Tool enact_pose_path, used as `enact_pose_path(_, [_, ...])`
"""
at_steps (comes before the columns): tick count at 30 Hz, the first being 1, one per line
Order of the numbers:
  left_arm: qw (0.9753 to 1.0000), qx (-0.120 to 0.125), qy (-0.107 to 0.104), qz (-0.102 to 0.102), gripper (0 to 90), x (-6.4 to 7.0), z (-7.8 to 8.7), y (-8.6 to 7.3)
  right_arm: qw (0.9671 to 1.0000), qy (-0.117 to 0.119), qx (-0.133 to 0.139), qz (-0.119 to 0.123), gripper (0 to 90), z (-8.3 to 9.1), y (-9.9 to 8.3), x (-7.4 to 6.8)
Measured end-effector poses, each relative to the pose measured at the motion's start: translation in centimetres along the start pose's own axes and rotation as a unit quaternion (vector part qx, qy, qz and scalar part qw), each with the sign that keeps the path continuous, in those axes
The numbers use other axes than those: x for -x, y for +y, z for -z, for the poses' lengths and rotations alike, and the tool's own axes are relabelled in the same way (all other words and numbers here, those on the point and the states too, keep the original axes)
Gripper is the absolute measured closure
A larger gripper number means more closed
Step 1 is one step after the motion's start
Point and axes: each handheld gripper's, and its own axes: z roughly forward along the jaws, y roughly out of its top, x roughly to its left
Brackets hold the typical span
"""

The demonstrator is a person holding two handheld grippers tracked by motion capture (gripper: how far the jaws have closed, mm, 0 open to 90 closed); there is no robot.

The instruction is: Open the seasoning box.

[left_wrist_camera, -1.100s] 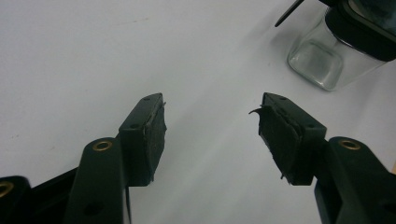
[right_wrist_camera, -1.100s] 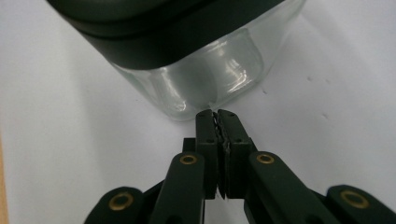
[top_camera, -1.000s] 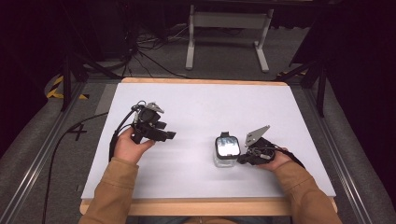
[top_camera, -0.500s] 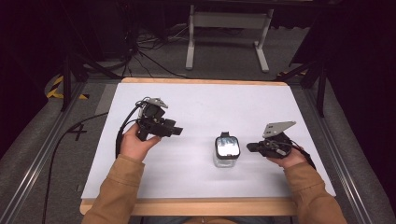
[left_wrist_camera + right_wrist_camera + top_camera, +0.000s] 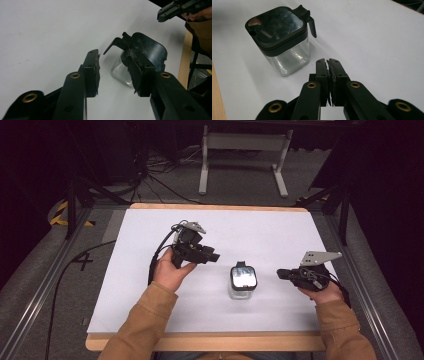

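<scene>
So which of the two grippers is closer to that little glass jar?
Left, narrowly. The left gripper sits just up-left of the jar; the right gripper is off to its right.

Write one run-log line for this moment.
jar: upright, lid on, untouched | left gripper: open, beside jar | right gripper: shut, beside jar

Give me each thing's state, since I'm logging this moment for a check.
Jar: upright on the table, lid shut, looks empty, untouched.
Left tool: open, aimed at the jar, holding nothing.
Right tool: shut, empty, apart from the jar.
Table: white top.
</scene>
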Motion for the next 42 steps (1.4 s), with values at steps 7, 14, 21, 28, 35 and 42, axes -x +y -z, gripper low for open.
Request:
enact_pose_path(7, [0.9998,-0.004,-0.021,-0.001,72.0,0.2,-2.6,1.2,0.9999,0.008,-0.001,0.013,86.0,-0.8,0.1,-0.5])
enact_pose_path(14, [0.9996,-0.007,-0.025,-0.010,74.3,0.9,-4.4,2.4,0.9995,0.023,-0.005,0.021,86.0,-1.6,0.3,-0.8])
enact_pose_path(21, [0.9988,-0.027,-0.040,0.001,76.2,0.8,-6.8,3.2,0.9990,0.032,-0.013,0.029,85.4,-2.4,0.5,-1.3])
enact_pose_path(28, [0.9980,-0.051,-0.038,0.001,80.4,0.6,-7.8,3.2,0.9988,0.036,-0.015,0.028,85.4,-2.5,0.4,-1.3])
enact_pose_path(35, [0.9972,-0.056,-0.049,0.001,82.4,0.5,-8.3,3.3,0.9988,0.036,-0.016,0.030,84.9,-2.6,0.4,-1.4])
enact_pose_path(42, [0.9971,-0.060,-0.046,-0.004,85.7,0.7,-8.3,3.5,0.9986,0.039,-0.017,0.032,84.9,-2.7,0.5,-1.5])
